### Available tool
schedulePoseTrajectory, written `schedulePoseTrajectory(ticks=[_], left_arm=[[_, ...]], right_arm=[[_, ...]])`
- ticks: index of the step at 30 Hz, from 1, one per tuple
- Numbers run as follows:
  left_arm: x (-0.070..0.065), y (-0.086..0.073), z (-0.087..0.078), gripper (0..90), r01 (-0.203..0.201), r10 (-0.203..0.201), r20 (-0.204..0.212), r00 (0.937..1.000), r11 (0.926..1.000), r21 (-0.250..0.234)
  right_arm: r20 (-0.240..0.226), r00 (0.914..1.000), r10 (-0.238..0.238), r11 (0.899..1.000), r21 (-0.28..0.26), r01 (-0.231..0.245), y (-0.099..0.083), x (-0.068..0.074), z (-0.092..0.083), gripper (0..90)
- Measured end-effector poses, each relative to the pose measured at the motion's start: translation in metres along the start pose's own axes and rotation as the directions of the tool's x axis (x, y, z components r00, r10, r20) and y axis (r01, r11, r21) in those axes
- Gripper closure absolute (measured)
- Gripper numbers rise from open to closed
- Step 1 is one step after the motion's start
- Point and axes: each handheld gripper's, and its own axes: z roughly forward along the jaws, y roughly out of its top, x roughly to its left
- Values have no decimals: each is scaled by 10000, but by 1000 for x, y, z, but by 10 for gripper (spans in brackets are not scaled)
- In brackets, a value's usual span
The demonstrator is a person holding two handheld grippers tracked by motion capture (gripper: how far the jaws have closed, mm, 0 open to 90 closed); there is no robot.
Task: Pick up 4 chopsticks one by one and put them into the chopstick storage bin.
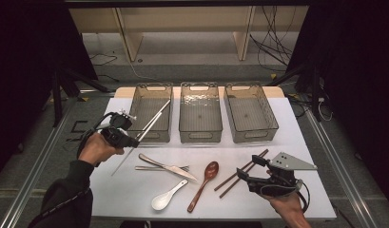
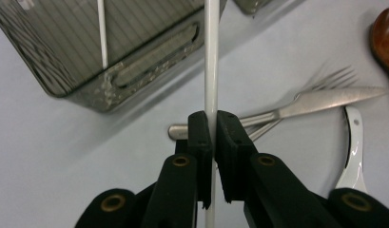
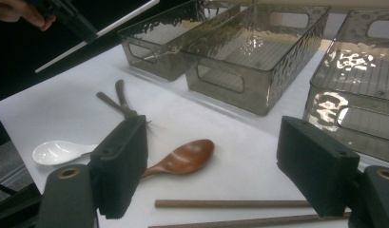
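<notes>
Three bins (image 1: 200, 111), two brown chopsticks (image 1: 239, 174), two spoons (image 1: 204, 183).

Probably a lab, dark curtains (image 1: 21, 71), loose cables (image 1: 273, 45) (floor)

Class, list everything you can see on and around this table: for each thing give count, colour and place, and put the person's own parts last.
Bins: three, smoky clear plastic, side by side at the table's far edge.
White chopstick: one, clamped in the left gripper, its far end over the left bin.
Second white chopstick: one, inside the left bin.
Knife: one, silver, table centre, crossing the fork.
Fork: one, silver, under the knife.
Soup spoon: one, white, near edge.
Wooden spoon: one, reddish brown, centre.
Brown chopsticks: two, by the right gripper.
Table: one, white.
Left gripper: black, shut.
Right gripper: black, open.
</notes>
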Motion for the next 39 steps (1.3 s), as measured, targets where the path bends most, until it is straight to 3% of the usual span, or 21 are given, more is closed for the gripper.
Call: schedulePoseTrajectory(ticks=[17, 25, 27, 30, 39], left_arm=[[26, 61, 0, 842, 179, -197, -471, 9987, 9991, -376], [40, 82, 4, 842, 351, -383, -533, 9978, 9977, -585], [46, 86, 5, 842, 629, -668, -454, 9967, 9947, -811], [53, 92, 10, 842, 732, -765, -434, 9961, 9946, -741], [64, 110, 15, 842, 608, -652, -704, 9954, 9962, -629]], right_arm=[[-55, 10000, 31, 10000, -11, -31, 0, -1, 0, 268], [-79, 10000, 33, 10000, -6, -33, 0, -1, 0, 268], [-95, 9999, 35, 10000, -13, -35, 0, -1, 0, 267], [-95, 10000, 19, 10000, 12, -19, -1, -1, 1, 268], [-129, 9999, 74, 10000, -2, -74, -1, -1, 0, 268]])
